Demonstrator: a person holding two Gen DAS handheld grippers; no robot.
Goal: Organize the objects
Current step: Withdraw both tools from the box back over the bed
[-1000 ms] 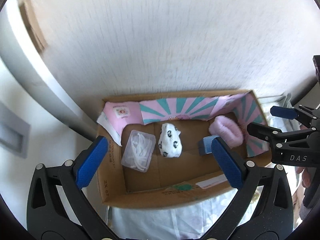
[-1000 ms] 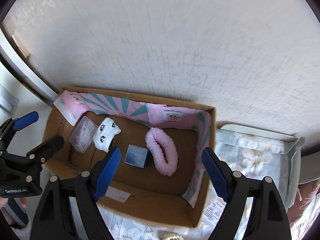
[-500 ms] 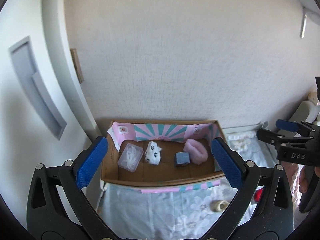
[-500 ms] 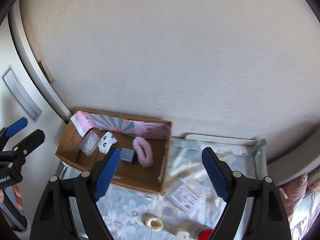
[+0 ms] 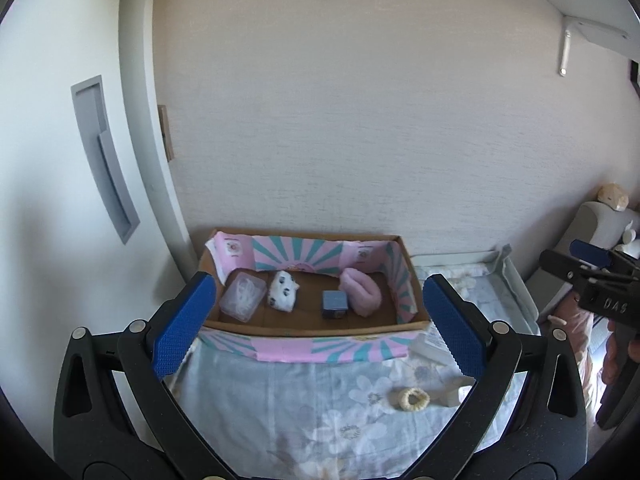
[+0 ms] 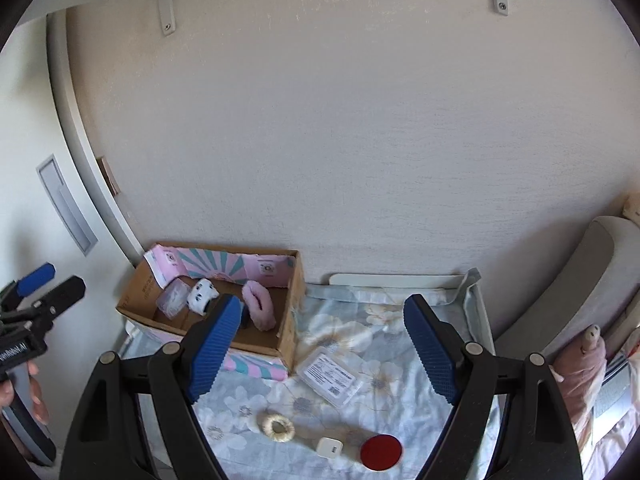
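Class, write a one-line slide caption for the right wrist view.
Open right gripper above floral cloth; cardboard box at left, cream hair tie in front.

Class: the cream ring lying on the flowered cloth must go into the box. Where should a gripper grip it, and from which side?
Probably from above. The cream ring lies flat on the cloth, hole up, so its sides offer little height. Put one finger in the hole and one outside, pinching one part of the band. The right gripper, open, looks nearest.

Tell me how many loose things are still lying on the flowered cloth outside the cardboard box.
4: a flat packet beside the box, a cream hair tie, a small white cube and a red disc near the front edge. The right gripper may hide more.
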